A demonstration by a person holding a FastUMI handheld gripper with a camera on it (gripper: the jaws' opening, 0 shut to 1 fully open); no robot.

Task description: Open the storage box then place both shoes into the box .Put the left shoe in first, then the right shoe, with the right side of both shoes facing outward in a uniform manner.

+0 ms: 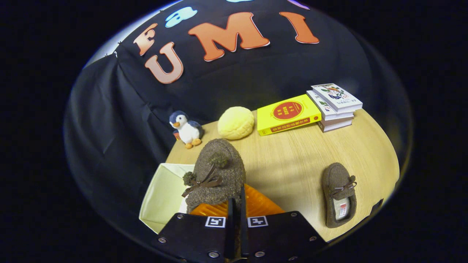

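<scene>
My gripper (237, 197) is shut on the rear edge of a brown felt shoe (216, 175) with a bow and pompoms; the shoe hangs toe-forward just ahead of the fingers. Below and left of it lies the open cream storage box (162, 193), part of its inside hidden by the shoe. The shoe is held over the box's right side. A second brown shoe (339, 195) with a bow lies on the wooden table (292, 157) to the right of the fingers, its opening showing a white insole label.
Beyond the held shoe stand a penguin plush (186, 129) and a yellow bun-shaped toy (236, 122). A yellow book (287, 114) and a stack of books (334, 106) lie at the table's far right. Black cloth walls the booth behind and to the left.
</scene>
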